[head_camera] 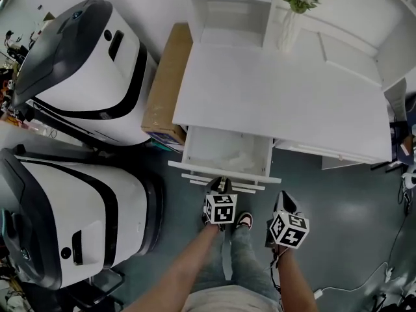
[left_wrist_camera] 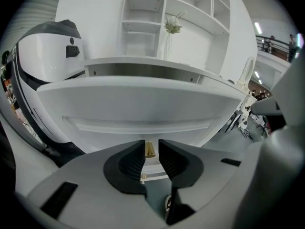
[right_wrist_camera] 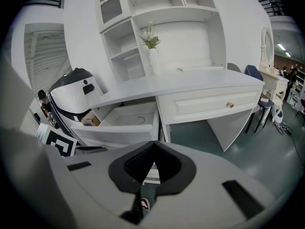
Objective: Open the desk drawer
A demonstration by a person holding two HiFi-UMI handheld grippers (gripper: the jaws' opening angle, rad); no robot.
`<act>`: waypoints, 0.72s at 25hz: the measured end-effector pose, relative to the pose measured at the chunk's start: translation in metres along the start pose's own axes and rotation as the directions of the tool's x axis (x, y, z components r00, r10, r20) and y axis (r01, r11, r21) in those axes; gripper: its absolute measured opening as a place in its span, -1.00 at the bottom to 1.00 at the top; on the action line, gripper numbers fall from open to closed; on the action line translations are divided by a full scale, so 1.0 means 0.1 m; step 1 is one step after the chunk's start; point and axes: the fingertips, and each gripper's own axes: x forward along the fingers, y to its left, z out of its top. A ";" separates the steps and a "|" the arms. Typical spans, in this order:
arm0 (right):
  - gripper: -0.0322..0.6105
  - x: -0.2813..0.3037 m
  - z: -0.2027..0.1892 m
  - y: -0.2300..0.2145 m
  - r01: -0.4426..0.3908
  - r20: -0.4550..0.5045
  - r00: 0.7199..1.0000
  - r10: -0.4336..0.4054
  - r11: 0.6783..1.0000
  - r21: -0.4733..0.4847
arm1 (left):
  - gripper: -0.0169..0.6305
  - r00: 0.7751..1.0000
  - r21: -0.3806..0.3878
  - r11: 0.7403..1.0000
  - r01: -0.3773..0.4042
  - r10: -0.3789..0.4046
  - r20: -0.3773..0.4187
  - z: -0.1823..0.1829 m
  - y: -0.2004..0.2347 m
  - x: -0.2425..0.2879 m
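Observation:
The white desk (head_camera: 279, 96) has its left drawer (head_camera: 224, 149) pulled out; a thin wire lies on the drawer floor. In the left gripper view the drawer front (left_wrist_camera: 143, 109) fills the frame, and its small gold knob (left_wrist_camera: 150, 149) sits in the gap between my left gripper's (left_wrist_camera: 151, 144) jaws. The pads do not press on it, and the gripper stands open. In the head view this left gripper (head_camera: 220, 186) is at the drawer's front edge. My right gripper (head_camera: 285, 203) hangs to the right, below the desk edge, apart from the drawer. Its jaws (right_wrist_camera: 154, 145) are shut on nothing.
Two large white-and-black machines (head_camera: 84, 64) (head_camera: 65, 220) stand to the left, with a cardboard box (head_camera: 168, 83) against the desk's side. A vase of flowers (head_camera: 292, 18) is on the desk. The right drawer (right_wrist_camera: 214, 106) is closed. A chair (head_camera: 400, 129) stands at the right.

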 end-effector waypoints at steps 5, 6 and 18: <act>-0.88 -0.09 0.22 0.21 -0.057 0.018 0.998 0.057 0.998 -0.001 | -0.67 0.996 0.034 0.998 0.056 -0.058 0.062 0.25 -0.09 -0.42; -0.88 -0.12 0.28 0.25 -0.073 0.024 0.997 0.073 0.997 0.004 | -0.67 0.994 0.064 0.996 0.064 -0.070 0.086 0.32 -0.11 -0.54; -0.88 -0.71 1.86 0.58 -0.192 0.296 0.934 0.198 0.980 -0.049 | -0.67 0.836 0.103 0.995 0.010 -0.065 0.544 2.30 0.39 -2.23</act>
